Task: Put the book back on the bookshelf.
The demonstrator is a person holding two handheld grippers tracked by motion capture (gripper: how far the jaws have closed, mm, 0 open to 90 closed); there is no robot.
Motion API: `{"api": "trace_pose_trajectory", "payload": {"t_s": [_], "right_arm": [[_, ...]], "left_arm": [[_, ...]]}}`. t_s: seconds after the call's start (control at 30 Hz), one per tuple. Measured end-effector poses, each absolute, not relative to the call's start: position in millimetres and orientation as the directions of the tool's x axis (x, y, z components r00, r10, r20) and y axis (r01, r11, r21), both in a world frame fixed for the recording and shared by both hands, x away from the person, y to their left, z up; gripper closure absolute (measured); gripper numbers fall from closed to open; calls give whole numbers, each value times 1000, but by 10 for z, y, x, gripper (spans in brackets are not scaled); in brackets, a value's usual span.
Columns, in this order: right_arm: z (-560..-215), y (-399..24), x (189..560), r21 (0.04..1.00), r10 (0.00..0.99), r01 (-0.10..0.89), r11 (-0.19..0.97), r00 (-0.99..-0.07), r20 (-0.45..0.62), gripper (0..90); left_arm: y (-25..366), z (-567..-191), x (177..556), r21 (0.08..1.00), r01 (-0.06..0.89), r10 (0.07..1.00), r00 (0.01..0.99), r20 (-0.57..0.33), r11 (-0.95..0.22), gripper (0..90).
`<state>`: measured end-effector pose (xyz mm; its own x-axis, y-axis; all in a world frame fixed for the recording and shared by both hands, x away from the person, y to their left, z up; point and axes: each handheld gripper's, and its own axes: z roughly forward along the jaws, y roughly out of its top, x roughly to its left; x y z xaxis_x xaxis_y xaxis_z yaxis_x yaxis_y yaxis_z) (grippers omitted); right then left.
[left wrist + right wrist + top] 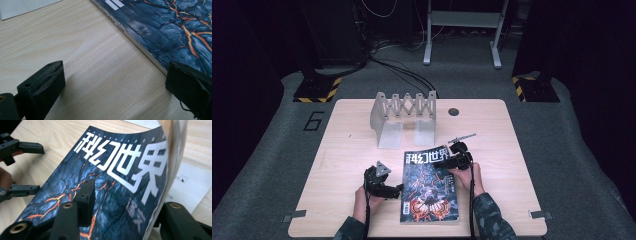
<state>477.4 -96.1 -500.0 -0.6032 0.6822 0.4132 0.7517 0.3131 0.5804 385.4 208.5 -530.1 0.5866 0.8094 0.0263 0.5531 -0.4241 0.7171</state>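
The left hand-held gripper (pixel 401 189) rests on the worktop (pixel 347 145) just beside the left long edge of the magazine (pixel 428 185). Its jaws stand wide apart and hold nothing; in the left gripper view one jaw is on bare wood and the other sits at the spine edge, so the magazine lies directly to its right.

The magazine is near the front middle of the worktop. Its long axis runs from the person toward the far side, with the title at the far end, a little tilted.

The right hand-held gripper (pixel 451 156) is at the far right corner and is the nearer one to the lifted part. Its jaws are half closed around the right edge, one above the cover, one below the curling pages; I cannot tell if they already pinch. Behind stands a grey rack (pixel 404 117).
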Motion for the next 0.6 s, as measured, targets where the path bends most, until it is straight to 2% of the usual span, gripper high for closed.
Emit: {"api": "trace_pose_trajectory", "payload": {"t_s": [0.17, 0.2, 0.23, 0.37, 0.6], "right_arm": [[-4972, -928, 4795, 596, 688, 734, 326, -616, 383, 664], [-4972, -928, 4795, 596, 688, 734, 326, -616, 383, 664], [-4969, -941, 4787, 596, 693, 738, 316, -609, 387, 741], [-4958, -970, 4758, 607, 688, 737, 297, -606, 399, 847], [-4889, -956, 4679, 665, 668, 683, 302, -649, 364, 879]], "left_arm": [[2085, -5301, 3854, 717, 553, 810, 587, 27, -424, 22], [2085, -5301, 3854, 717, 553, 810, 586, 27, -424, 22], [2085, -5300, 3854, 717, 553, 809, 587, 26, -425, 22], [2082, -5302, 3854, 719, 552, 811, 584, 29, -423, 22], [2101, -5292, 3859, 714, 551, 799, 601, 20, -432, 20]]}}
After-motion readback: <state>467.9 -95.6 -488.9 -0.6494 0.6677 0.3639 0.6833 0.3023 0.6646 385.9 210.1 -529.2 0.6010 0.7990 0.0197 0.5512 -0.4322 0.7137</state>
